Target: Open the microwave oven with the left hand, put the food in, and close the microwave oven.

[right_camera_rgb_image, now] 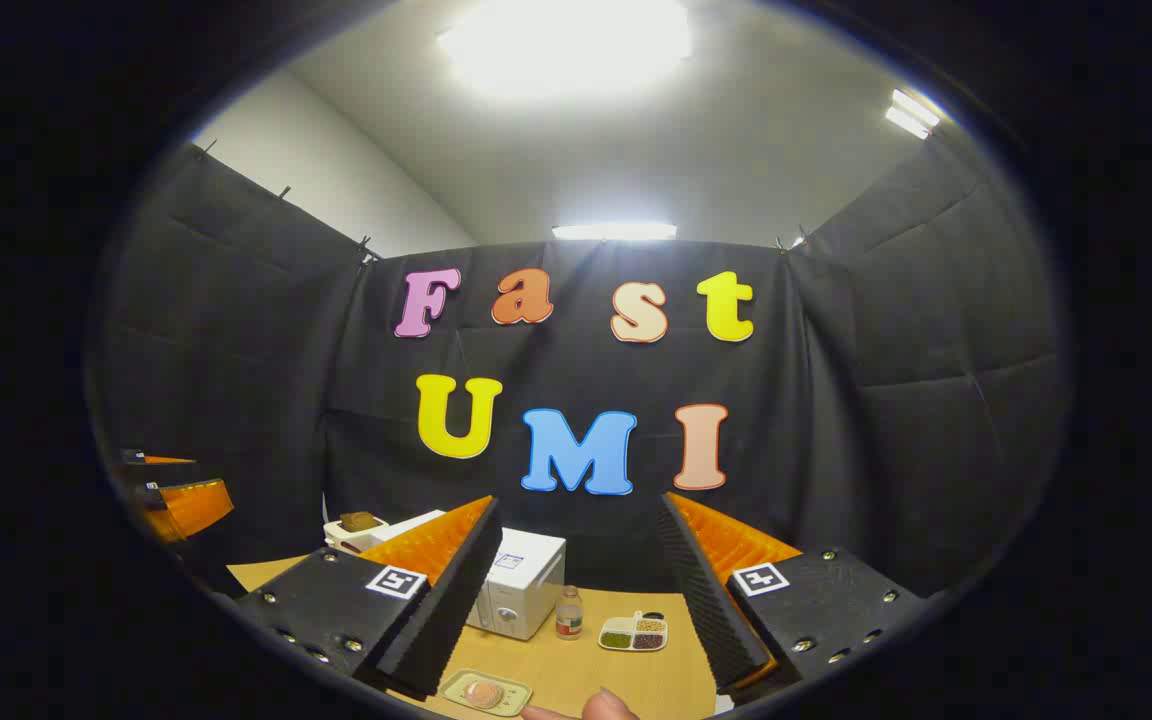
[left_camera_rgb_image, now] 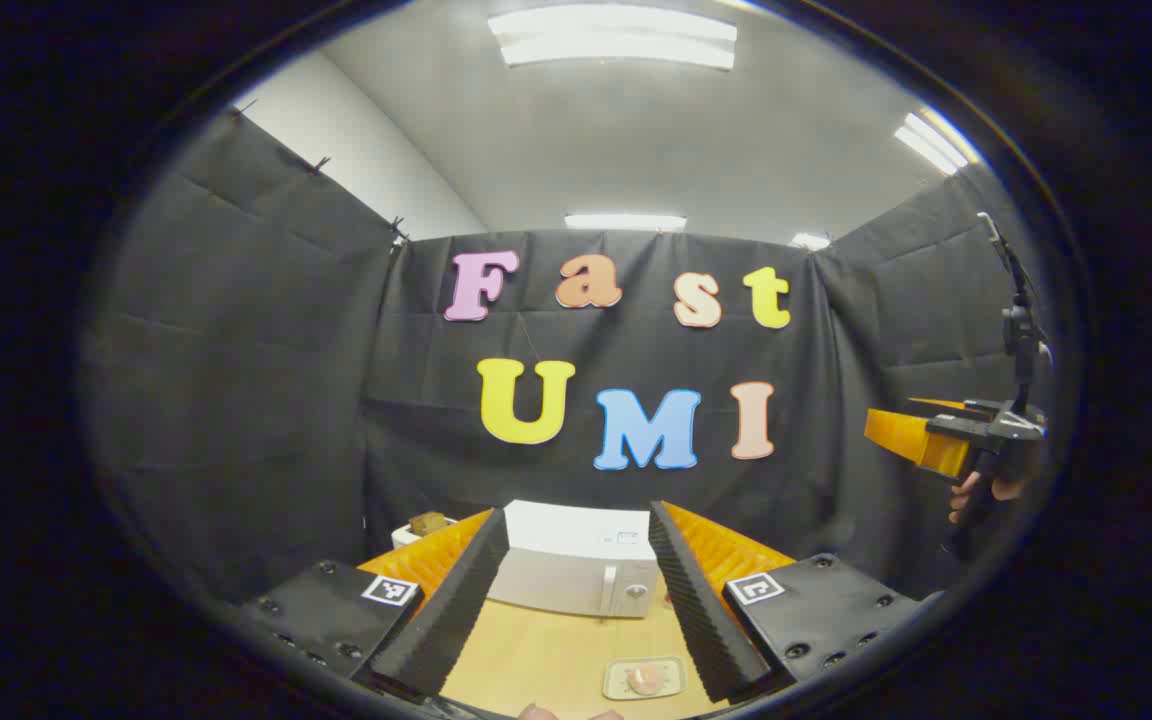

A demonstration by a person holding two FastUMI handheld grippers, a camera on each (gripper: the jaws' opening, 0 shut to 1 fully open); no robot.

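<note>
Containers first: one small tray (left_camera_rgb_image: 644, 679) lies at the near edge of the tabletop (left_camera_rgb_image: 546, 655), holding one pinkish piece of food (left_camera_rgb_image: 648, 680). In the right gripper view, one divided dish (right_camera_rgb_image: 634, 634) carries three kinds of contents, green, dark and yellowish, with one small bottle (right_camera_rgb_image: 568, 613) just beside it. One white box (right_camera_rgb_image: 354, 530) with a brown item on top sits behind the microwave oven (left_camera_rgb_image: 576, 572).

Count of microwave ovens: one, white, door closed, standing at the back of the tabletop, well apart from the tray.

Left gripper (left_camera_rgb_image: 576, 610) is held level above the tabletop, aimed at the microwave oven, its fingers spread wide and holding nothing. Right gripper (right_camera_rgb_image: 576, 610) is likewise raised, fingers wide apart and empty. In the left gripper view, a hand (left_camera_rgb_image: 976, 492) holds the right gripper aloft at the far right.
</note>
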